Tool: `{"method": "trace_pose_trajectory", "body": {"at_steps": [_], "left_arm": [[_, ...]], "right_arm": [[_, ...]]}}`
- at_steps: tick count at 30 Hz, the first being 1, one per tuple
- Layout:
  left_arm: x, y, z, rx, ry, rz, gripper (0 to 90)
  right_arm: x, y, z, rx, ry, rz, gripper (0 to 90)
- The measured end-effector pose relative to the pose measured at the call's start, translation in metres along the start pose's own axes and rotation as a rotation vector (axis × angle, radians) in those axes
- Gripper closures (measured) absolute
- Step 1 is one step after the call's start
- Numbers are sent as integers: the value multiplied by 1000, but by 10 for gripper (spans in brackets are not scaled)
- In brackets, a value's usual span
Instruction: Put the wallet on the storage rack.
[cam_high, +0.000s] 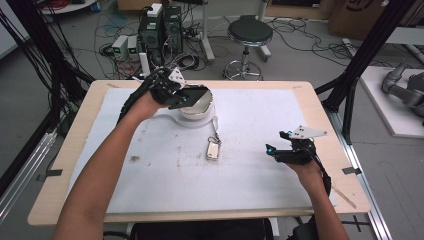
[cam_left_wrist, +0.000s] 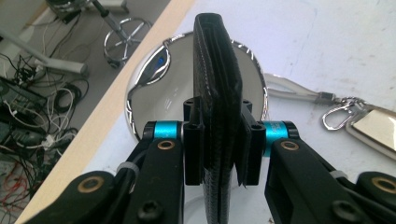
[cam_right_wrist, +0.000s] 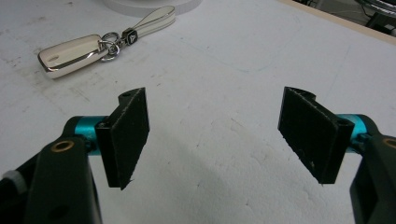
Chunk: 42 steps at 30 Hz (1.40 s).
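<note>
So the big white-covered table (cam_high: 165, 190) is mostly bare, and the action is up at the far left end. That's where the shiny metal bowl (cam_high: 198, 104) sits, round, with a chrome rim and a white base under it.

The left gripper (cam_left_wrist: 218, 140) is clamped tight on a black wallet (cam_left_wrist: 212, 70), holding it on edge. In the left gripper view the wallet sticks straight out over the bowl's opening, above it and not yet inside (can't tell how high it hangs over the rim). My read is we're at the carry-and-drop step: the wallet is lined up over the bowl and about to go in.

The right gripper (cam_right_wrist: 215, 140) hovers near the right side of the table with jaws spread wide and nothing between them.

The smallest thing is a cream-coloured car key fob (cam_high: 213, 150) with a strap and clip, lying flat mid-table just in front of the bowl and touched by neither gripper.

For the next move I'd say lower the wallet a bit, tip it flatter so it clears the rim, then let go. It's longish, so dropped upright it may end up leaning on the rim.
</note>
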<state>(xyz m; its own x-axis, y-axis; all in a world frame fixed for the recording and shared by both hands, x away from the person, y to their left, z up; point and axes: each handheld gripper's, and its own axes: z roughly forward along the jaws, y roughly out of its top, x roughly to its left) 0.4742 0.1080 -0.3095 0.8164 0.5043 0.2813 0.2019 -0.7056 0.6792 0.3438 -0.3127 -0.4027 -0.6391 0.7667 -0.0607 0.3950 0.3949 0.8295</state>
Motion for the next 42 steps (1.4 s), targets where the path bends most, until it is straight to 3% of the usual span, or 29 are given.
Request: {"method": "trace_pose_trajectory", "body": {"at_steps": [7, 16, 19, 21, 27, 32, 36, 39, 42], "left_arm": [[-7, 3, 16, 22, 3, -13, 699], [-11, -17, 20, 37, -11, -41, 612], [-12, -25, 19, 48, -11, -40, 632], [-11, -30, 18, 34, -4, -39, 729], [-10, -31, 12, -9, 29, 6, 781], [-2, -22, 4, -7, 37, 50, 781], [6, -11, 6, 38, 33, 122, 780], [9, -8, 9, 49, 28, 143, 781], [11, -6, 15, 49, 8, 189, 781]], "right_arm": [[0, -1, -1, 3, 1, 0, 255], [0, -2, -2, 0, -2, 7, 258], [0, -2, -1, 3, 0, 7, 259], [0, -2, 0, 9, 1, 2, 259], [1, -2, 1, 7, 1, -2, 259], [2, -2, 2, 13, 3, 0, 259], [2, -3, 2, 17, 5, -2, 259], [1, -3, 2, 16, 4, -1, 259], [0, -5, 1, 18, 1, 4, 259]]}}
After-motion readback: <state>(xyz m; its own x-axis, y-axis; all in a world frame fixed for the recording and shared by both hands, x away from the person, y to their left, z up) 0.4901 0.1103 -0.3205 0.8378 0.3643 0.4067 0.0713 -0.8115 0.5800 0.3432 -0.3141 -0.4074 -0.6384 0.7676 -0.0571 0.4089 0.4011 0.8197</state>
